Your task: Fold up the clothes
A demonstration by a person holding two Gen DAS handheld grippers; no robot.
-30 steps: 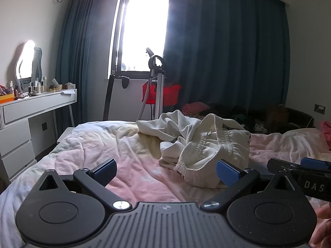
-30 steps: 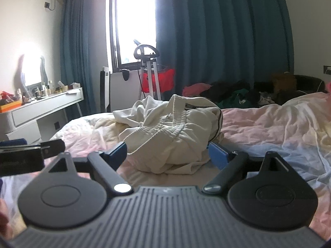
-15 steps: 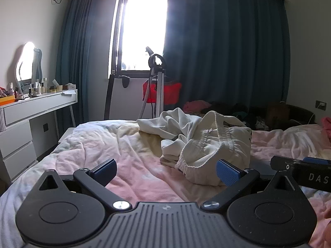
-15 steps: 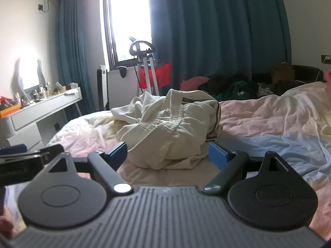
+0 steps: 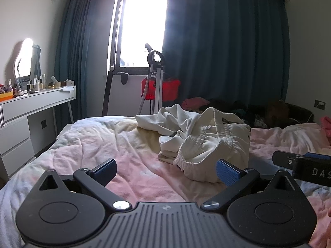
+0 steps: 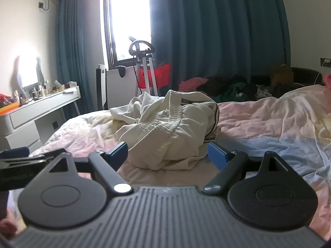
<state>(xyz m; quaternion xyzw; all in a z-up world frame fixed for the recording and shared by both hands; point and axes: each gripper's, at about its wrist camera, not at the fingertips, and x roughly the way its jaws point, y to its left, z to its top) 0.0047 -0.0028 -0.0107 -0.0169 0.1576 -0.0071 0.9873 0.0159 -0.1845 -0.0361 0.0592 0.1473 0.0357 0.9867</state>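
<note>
Both grippers, left gripper [image 5: 166,169] and right gripper [image 6: 167,152], are hovering spread, risking pinching several layers of the crumpled trousers [image 6: 171,132].

I see a white vanity surface [image 5: 39,103] left of my tool, dark blue curtains [image 5: 223,51] ahead, a red bag [image 5: 165,87] below the window.

We see bare bed [image 5: 128,144] left of the clothes [image 5: 206,140], and more bare sheet to their right. The right gripper [image 5: 302,163] crowds the left view's right edge; a bench [image 5: 37,101] flanks the bed.
</note>
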